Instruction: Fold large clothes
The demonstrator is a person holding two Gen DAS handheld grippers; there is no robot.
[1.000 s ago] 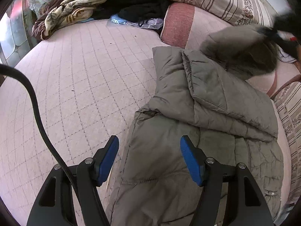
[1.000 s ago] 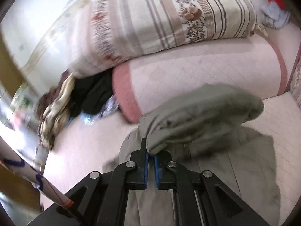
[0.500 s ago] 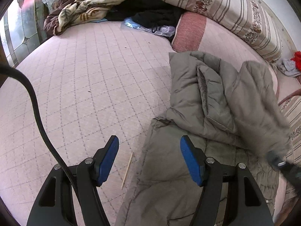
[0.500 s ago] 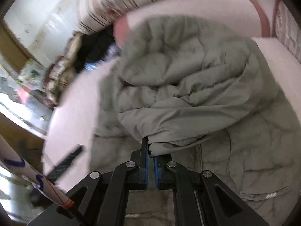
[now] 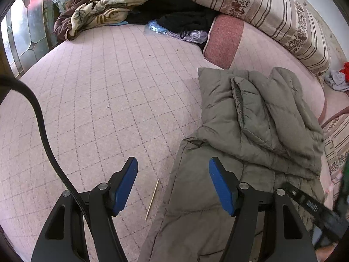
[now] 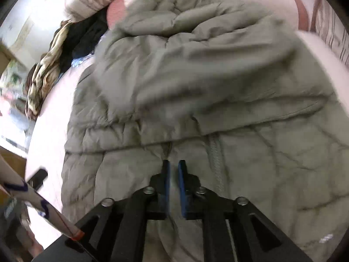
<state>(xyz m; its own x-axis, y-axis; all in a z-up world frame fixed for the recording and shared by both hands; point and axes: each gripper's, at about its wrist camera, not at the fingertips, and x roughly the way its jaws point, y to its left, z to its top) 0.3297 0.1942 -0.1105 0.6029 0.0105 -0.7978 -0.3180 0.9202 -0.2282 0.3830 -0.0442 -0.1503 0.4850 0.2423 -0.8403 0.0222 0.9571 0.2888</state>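
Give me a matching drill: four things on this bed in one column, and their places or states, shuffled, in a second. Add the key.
Things:
1. Grey-green padded jacket
2. Thin wooden stick
3. Left hand-held gripper
4. Striped floral pillow

Places or states:
A. Jaws wide open, holding nothing
B. Lying on the pink quilted bedcover beside the jacket's edge
C. Spread on the bed with a sleeve folded across it
D. Along the far edge of the bed

Pairs: 1-C, 2-B, 3-A, 4-D
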